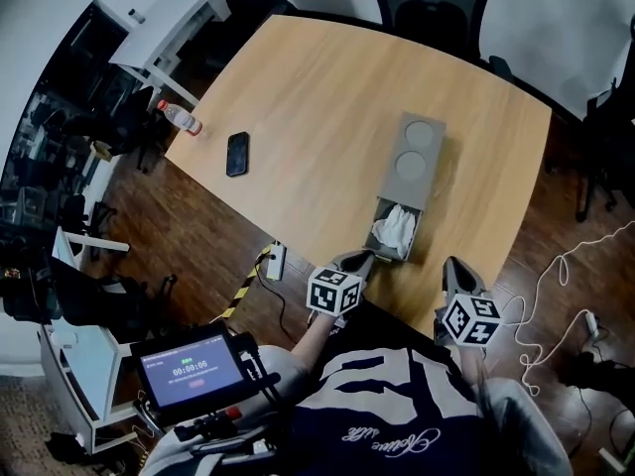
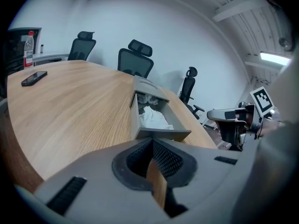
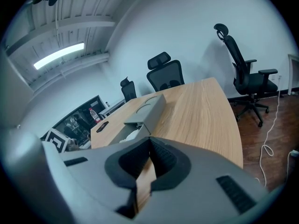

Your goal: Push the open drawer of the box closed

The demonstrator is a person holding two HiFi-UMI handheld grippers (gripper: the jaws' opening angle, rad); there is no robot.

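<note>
The light wooden worktop (image 1: 327, 97) carries a grey rectangular box (image 1: 415, 157) with its drawer (image 1: 395, 230) open, a black phone (image 1: 237, 153) and a clear plastic bottle (image 1: 179, 117) at one corner.

In the lower centre of the head view, nothing stands between the drawer (image 1: 388, 253) front and the left gripper (image 1: 362, 258), whose jaws are together just before it. The right gripper (image 1: 451, 264), jaws also together, is at the lower right, with only bare wood between it and the drawer's side. A white cloth (image 1: 394, 226) fills the drawer. The table (image 1: 327, 87) lies bare left of the box (image 1: 415, 157); the phone (image 1: 237, 154) and bottle (image 1: 179, 117) are well apart at centre left. Right of the box a narrower bare strip runs to the edge. Chairs (image 1: 432, 13) line the top.
</note>
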